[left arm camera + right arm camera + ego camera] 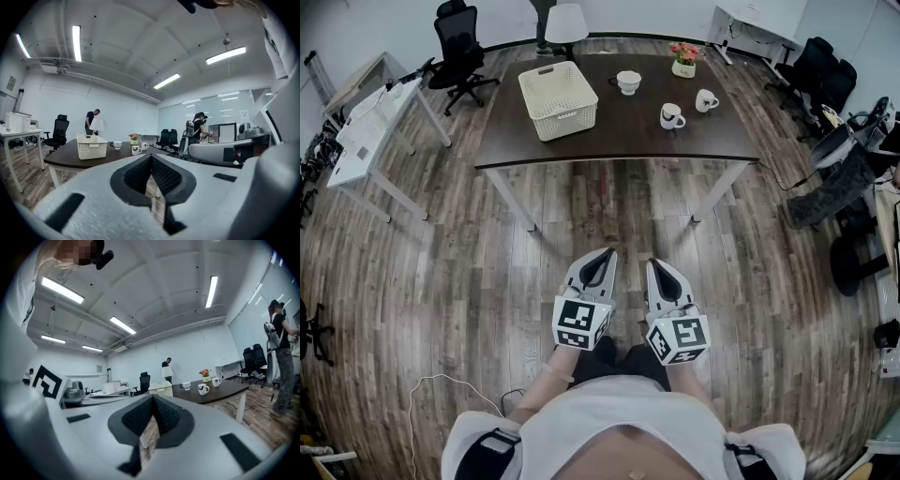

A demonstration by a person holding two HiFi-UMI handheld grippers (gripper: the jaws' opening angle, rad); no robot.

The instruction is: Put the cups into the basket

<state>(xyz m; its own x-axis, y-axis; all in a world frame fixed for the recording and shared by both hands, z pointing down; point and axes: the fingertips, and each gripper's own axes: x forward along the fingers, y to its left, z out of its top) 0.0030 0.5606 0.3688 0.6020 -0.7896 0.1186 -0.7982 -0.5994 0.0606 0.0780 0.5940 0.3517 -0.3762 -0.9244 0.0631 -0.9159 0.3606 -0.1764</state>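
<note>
- The left claw (601,255) and right claw (660,266) are at lower centre of the frame, each pressed together and empty.
- The three cups (671,116) stand on the worktop (609,136) at upper centre, well apart from both claws and right of the basket (558,100); the right claw looks nearer.

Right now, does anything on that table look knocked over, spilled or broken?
Nothing stands out. The three cups stand upright and apart on the dark table, no spill around them; the white basket sits level, and the small flower pot is upright at the far edge.
</note>
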